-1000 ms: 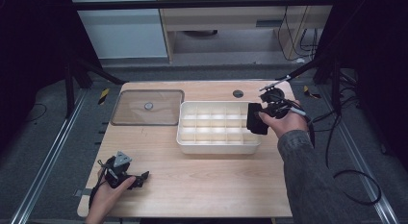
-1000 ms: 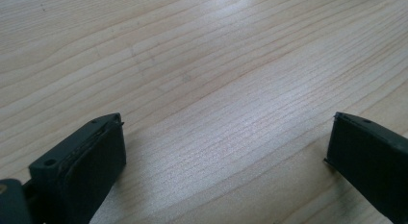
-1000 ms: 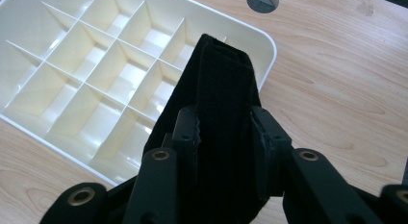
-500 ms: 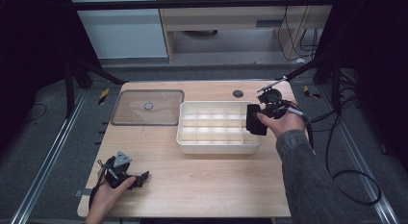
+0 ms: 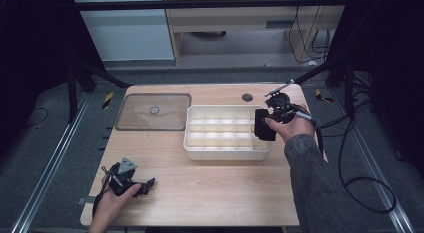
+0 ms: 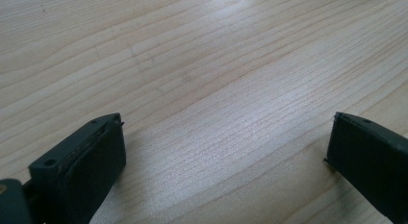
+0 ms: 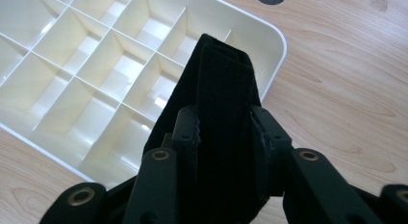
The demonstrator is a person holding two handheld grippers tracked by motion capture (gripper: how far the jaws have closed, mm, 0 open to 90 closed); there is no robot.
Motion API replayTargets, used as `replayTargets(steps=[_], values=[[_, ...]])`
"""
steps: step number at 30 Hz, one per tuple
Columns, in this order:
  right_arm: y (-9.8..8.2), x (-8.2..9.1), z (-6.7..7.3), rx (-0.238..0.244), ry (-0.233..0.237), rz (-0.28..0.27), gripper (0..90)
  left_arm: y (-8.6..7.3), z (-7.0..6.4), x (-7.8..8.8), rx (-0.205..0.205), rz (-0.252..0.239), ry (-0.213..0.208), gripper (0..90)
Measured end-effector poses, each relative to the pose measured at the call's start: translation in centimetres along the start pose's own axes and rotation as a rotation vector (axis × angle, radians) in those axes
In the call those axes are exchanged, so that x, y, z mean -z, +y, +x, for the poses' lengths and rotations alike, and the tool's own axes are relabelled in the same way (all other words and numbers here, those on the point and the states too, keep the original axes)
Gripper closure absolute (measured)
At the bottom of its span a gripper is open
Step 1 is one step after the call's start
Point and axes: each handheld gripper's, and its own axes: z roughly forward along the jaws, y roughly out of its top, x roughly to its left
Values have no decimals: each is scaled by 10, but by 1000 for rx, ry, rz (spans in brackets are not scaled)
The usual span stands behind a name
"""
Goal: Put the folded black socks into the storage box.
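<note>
Right gripper (image 7: 223,132) of yours pinches a black strap-like fabric piece (image 7: 222,84) between its jaws, holding it over the right end of the white divided organizer tray (image 5: 200,143). Your left gripper (image 5: 142,185) rests low on the wooden table (image 5: 210,188), jaws spread apart with nothing between them.
</note>
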Motion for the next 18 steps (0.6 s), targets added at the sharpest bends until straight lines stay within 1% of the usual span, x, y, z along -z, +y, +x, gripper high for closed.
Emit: replayTargets(steps=[2, 4, 9, 11, 14, 15, 16, 18], values=[[0, -1, 0, 2, -2, -1, 674, 0, 0, 0, -2, 2, 0, 0], [-2, -2, 0, -8, 9, -5, 674, 0, 0, 0, -3, 2, 0, 0], [-6, -7, -2, -6, 2, 2, 674, 0, 0, 0, -2, 1, 0, 0], [-8, -9, -2, -14, 6, 4, 674, 0, 0, 0, -3, 2, 0, 0], [-9, -12, -2, 3, -6, 20, 674, 0, 0, 0, -3, 1, 0, 0], [-8, -13, 0, 1, -7, 26, 674, 0, 0, 0, -2, 2, 0, 0], [-8, -13, 0, 12, -6, 23, 674, 0, 0, 0, -3, 2, 0, 0], [-8, -14, 2, 13, -6, 28, 674, 0, 0, 0, -3, 1, 0, 0]])
